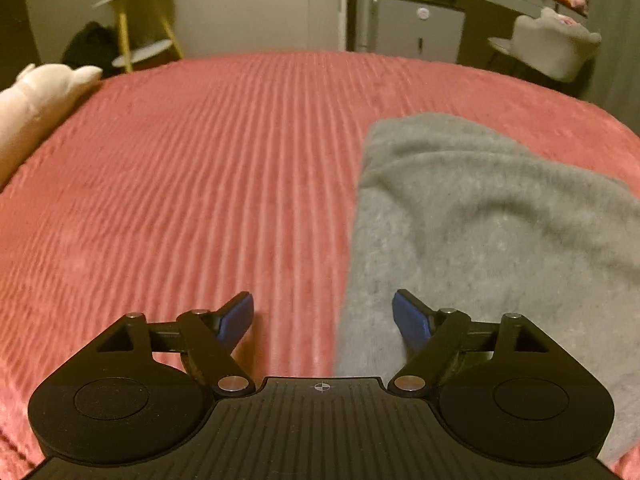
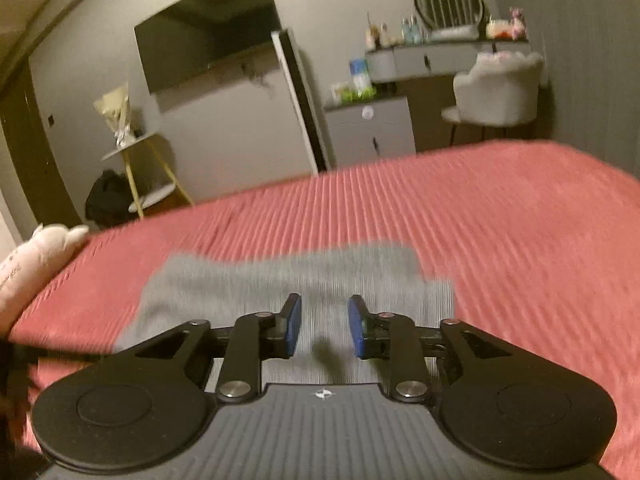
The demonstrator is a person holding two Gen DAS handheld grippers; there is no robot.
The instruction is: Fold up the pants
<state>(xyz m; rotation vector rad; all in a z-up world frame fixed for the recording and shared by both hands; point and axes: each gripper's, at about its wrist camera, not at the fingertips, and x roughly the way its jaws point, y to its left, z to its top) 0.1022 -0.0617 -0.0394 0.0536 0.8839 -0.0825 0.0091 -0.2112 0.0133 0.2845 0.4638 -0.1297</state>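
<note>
The left tool (image 1: 323, 316) is spread wide and holds nothing — it hangs over the left edge of the grey pants (image 1: 480, 232). The right tool (image 2: 325, 326) is partly parted, also holding nothing, above the pants (image 2: 280, 280), which lie flat on the red bed (image 2: 520, 220) — a pale plush (image 1: 36, 104) sits at the bed's left edge.

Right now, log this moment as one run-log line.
task: fold pants | left gripper: open, empty | right gripper: open, empty | gray pants: on red bedspread
</note>
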